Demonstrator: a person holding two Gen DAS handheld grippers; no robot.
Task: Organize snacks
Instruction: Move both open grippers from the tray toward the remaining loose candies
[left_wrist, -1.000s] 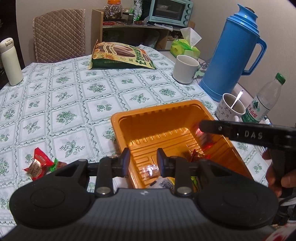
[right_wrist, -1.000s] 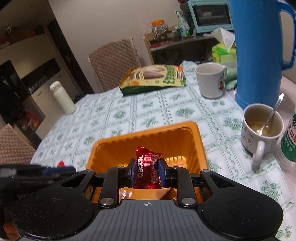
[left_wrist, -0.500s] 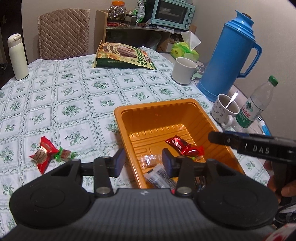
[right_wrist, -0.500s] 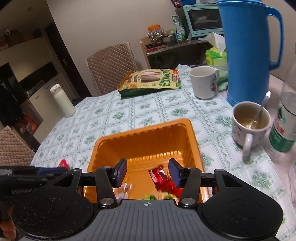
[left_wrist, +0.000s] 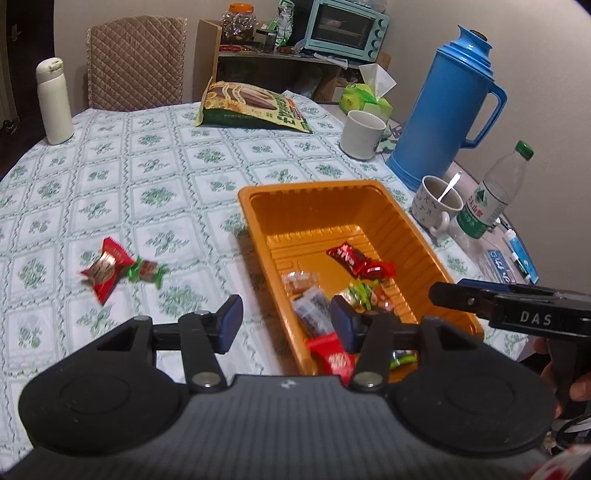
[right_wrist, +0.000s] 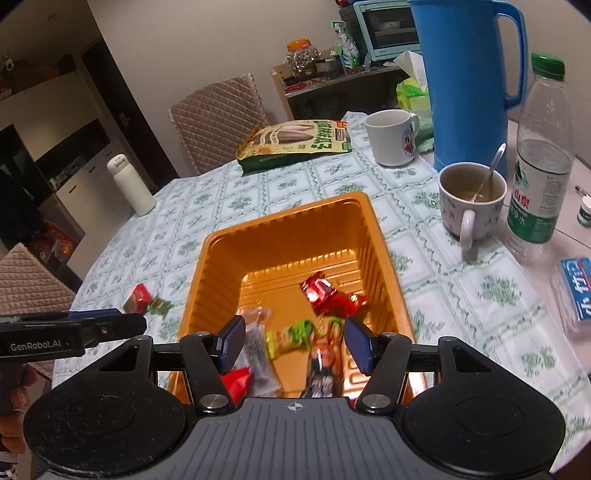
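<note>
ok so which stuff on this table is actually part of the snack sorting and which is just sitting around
Part of the job:
- orange tray
- wrapped snacks in the tray
- two wrapped candies on the cloth

Just lying about:
- blue thermos
- white mug
- mug with a spoon
- water bottle
- white flask
- tissue pack

Unclear: sunflower seed bag, a snack, but far off.

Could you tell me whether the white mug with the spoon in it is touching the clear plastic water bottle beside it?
Cannot tell. In both wrist views the white mug with the spoon overlaps the clear plastic water bottle, so neither a gap nor contact shows plainly.
</note>
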